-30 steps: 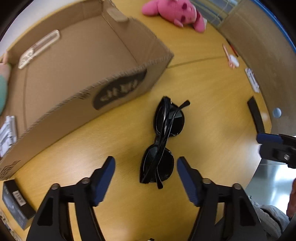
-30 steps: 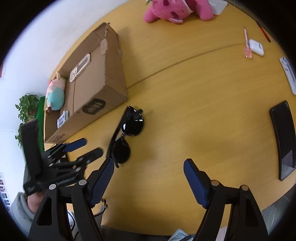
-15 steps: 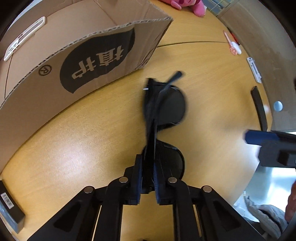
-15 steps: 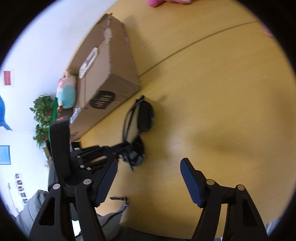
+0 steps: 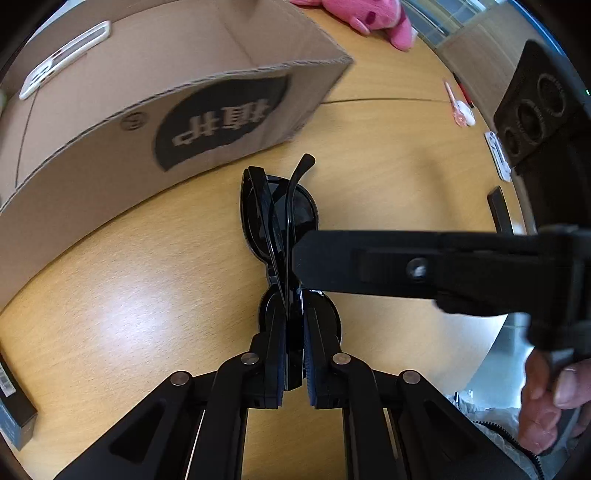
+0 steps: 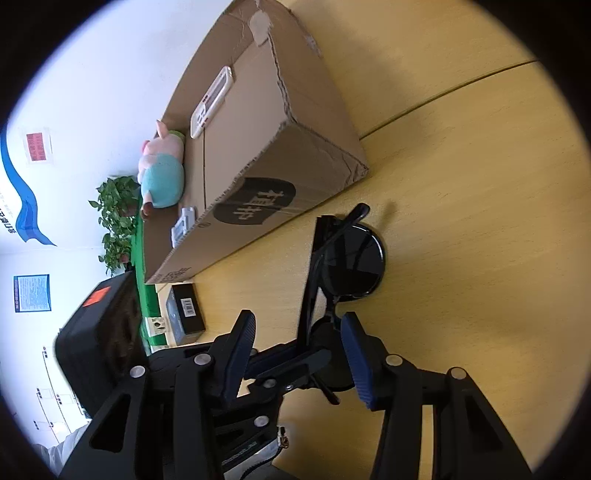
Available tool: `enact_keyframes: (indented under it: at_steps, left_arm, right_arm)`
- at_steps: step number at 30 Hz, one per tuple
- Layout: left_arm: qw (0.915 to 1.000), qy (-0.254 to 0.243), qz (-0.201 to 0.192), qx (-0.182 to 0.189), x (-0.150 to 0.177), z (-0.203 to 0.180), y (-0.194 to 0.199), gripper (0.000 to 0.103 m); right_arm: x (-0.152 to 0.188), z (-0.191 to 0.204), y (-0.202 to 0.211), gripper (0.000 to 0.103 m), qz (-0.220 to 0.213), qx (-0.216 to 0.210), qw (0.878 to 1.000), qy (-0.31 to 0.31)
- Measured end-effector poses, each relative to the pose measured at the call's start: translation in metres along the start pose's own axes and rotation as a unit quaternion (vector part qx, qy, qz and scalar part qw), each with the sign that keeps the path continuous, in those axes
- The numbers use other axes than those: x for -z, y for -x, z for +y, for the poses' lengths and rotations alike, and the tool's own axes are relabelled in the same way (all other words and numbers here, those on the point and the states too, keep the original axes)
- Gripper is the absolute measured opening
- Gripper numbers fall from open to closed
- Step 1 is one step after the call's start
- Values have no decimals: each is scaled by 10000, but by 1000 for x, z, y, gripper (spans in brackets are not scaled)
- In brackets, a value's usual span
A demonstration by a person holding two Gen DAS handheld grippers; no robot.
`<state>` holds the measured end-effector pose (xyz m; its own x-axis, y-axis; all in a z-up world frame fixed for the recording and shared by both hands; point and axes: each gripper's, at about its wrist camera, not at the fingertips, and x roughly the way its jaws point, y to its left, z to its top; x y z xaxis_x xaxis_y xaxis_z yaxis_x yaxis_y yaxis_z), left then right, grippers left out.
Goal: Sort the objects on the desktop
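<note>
The near lens of the sunglasses (image 5: 275,221) is mostly hidden between the left tool's (image 5: 294,354) pads. The right tool (image 5: 301,258) covers part of the far lens. The pink plush (image 5: 369,18) is cut off by the top edge, the black box (image 5: 14,410) by the left.

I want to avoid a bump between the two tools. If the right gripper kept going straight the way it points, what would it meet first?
Probably the sunglasses, already between the right gripper fingers, with the left gripper shut on their near lens close beside. Depth is unclear.
</note>
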<state>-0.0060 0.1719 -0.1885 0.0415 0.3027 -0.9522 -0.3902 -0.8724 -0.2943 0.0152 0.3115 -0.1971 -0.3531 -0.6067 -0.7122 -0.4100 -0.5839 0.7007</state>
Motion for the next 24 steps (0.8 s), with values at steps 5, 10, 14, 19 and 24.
enact_keyframes:
  at_steps: [5, 10, 14, 19, 24]
  left_arm:
    - [9998, 150, 29, 94, -1, 9, -5, 8]
    - [9997, 105, 52, 207, 0, 9, -10, 8]
    - [9995, 133, 73, 260, -1, 12, -10, 7]
    - [9995, 96, -13, 311, -2, 12, -2, 6]
    - [9985, -69, -349, 412, -3, 2, 35, 5]
  right_arm:
    - [-5, 3, -16, 42, 136, -36, 9998, 111]
    - [-8, 5, -33, 23, 311, -66, 9993, 171]
    - [-7, 2, -48, 10, 488, -12, 9987, 172]
    - [-6, 6, -43, 9, 414, -105, 9986, 320]
    - [1, 23, -16, 9, 191, -381, 9980, 475]
